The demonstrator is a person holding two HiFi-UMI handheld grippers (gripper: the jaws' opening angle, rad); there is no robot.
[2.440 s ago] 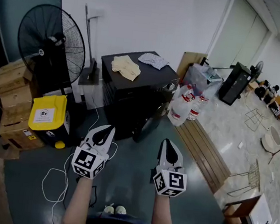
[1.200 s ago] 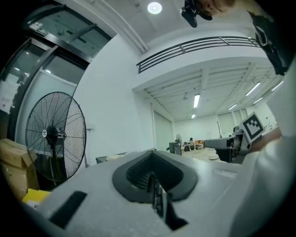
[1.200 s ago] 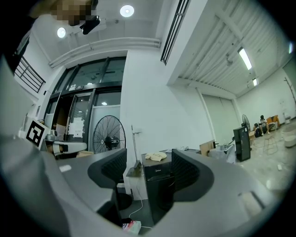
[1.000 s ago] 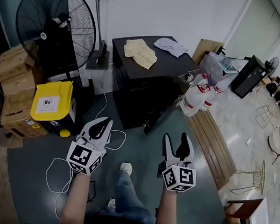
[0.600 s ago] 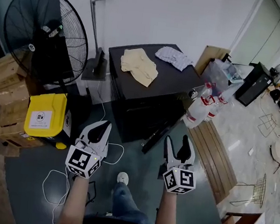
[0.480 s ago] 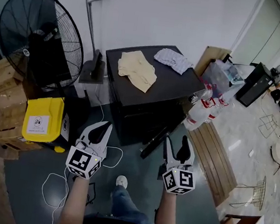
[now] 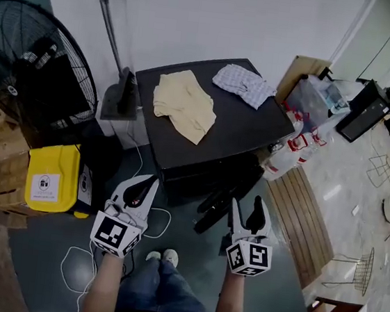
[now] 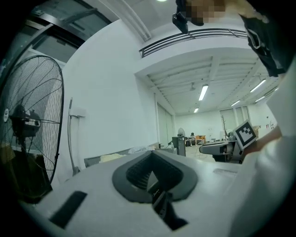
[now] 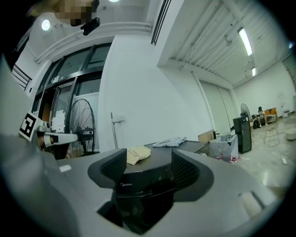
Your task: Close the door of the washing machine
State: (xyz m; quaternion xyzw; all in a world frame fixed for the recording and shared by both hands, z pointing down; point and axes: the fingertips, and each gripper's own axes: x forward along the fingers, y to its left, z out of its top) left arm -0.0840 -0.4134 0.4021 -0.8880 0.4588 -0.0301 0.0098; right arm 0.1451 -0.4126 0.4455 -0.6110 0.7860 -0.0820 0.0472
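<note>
- While the person stood facing the black washing machine (image 7: 218,137), its door (image 7: 221,198) hung open low at the front.
- Before it, the left gripper (image 7: 146,185) had its jaws pressed together on nothing.
- Just beside the door, the right gripper (image 7: 247,205) was spread and empty.
- On the machine's top lay a yellow cloth (image 7: 185,105) and a checked cloth (image 7: 244,84).

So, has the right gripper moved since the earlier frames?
Yes: toward the washer. The strip of floor between the right gripper and the washer's front has nearly closed.
</note>
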